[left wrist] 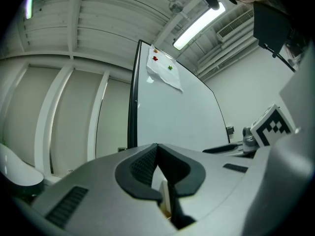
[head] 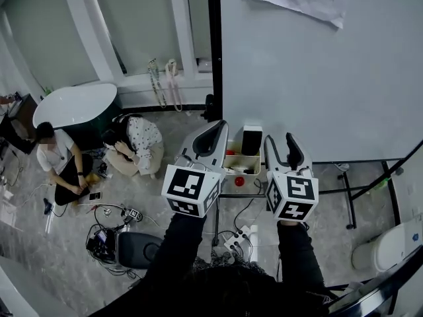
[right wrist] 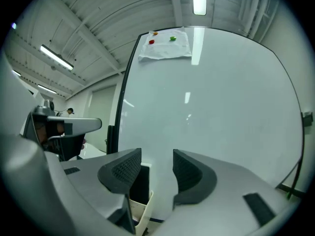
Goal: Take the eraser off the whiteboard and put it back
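Right hand-held gripper (right wrist: 156, 157): jaws well apart, nothing between the pads, only bare board showing through the gap. It is held level and square to the whiteboard (right wrist: 211, 112). I read this as lining up for a grasp not yet made. The eraser (right wrist: 141, 186) sits just left of the gap, partly behind the left jaw, so the gripper likely needs to shift that way before closing.

Left hand-held gripper (left wrist: 157, 149): jaws closed tip to tip, holding nothing. It also faces the board, beside the right one. It seems parked, leaving the job to the right hand.

From the head view, the eraser (head: 251, 140) lies between the two grippers, ahead of their tips and nearer the right hand-held gripper (head: 279, 140) than the left hand-held gripper (head: 219, 127).

Eraser: a dark rectangular block with a paler rim, long side upright. It sits flat on the board low down near the black frame edge, just above a cream tray (head: 243, 167). It clings to a vertical surface, so probably a magnetic hold that should come away with a straight pull.

Further out: a paper sheet (right wrist: 165, 48) is pinned at the top of the board with small coloured magnets.
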A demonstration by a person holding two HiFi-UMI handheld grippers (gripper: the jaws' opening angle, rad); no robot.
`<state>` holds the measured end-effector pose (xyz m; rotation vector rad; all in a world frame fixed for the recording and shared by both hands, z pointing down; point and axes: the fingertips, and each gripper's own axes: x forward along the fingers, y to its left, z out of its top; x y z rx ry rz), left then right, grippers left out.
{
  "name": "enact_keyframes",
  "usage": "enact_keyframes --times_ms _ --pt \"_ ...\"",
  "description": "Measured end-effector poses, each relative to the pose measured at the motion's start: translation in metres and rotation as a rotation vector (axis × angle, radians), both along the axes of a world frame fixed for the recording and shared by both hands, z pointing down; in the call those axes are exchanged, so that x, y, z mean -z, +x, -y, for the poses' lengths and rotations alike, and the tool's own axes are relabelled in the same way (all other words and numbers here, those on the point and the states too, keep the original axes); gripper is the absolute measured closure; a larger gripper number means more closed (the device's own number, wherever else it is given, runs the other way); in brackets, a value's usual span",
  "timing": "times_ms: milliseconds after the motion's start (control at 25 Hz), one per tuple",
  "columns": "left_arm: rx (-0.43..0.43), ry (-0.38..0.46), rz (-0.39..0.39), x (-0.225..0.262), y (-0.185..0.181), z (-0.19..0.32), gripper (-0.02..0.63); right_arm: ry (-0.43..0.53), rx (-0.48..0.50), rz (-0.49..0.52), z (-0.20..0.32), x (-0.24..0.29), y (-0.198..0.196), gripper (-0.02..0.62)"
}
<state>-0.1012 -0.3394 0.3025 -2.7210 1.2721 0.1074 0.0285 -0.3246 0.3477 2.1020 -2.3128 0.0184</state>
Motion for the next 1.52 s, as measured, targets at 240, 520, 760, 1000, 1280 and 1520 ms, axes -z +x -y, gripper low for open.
enact_keyframes --times_ms 240,520,760,1000,1280,1520 --pt "-0.019 0.009 -0.005 0.006 0.021 -0.011 0.6 0.052 -0.047 -0.025 -0.021 0.026 0.025 0.538" --pt "-0.017 0.013 -0.012 0.009 0.036 -0.025 0.6 0.082 -0.061 -0.032 -0.041 0.039 0.045 0.584" --pt "0.004 0.01 -0.026 0.01 0.043 -0.034 0.6 0.085 -0.053 -0.038 -0.053 0.044 0.057 0.586" --pt "0.003 0.017 -0.031 0.013 0.054 -0.044 0.6 0.082 -0.039 -0.021 -0.063 0.046 0.07 0.586" --pt "0.002 0.02 -0.031 0.014 0.064 -0.046 0.6 0.078 -0.025 -0.019 -0.066 0.046 0.078 0.588" --pt "0.002 0.018 -0.029 0.013 0.068 -0.045 0.6 0.08 -0.02 -0.018 -0.066 0.049 0.081 0.588"
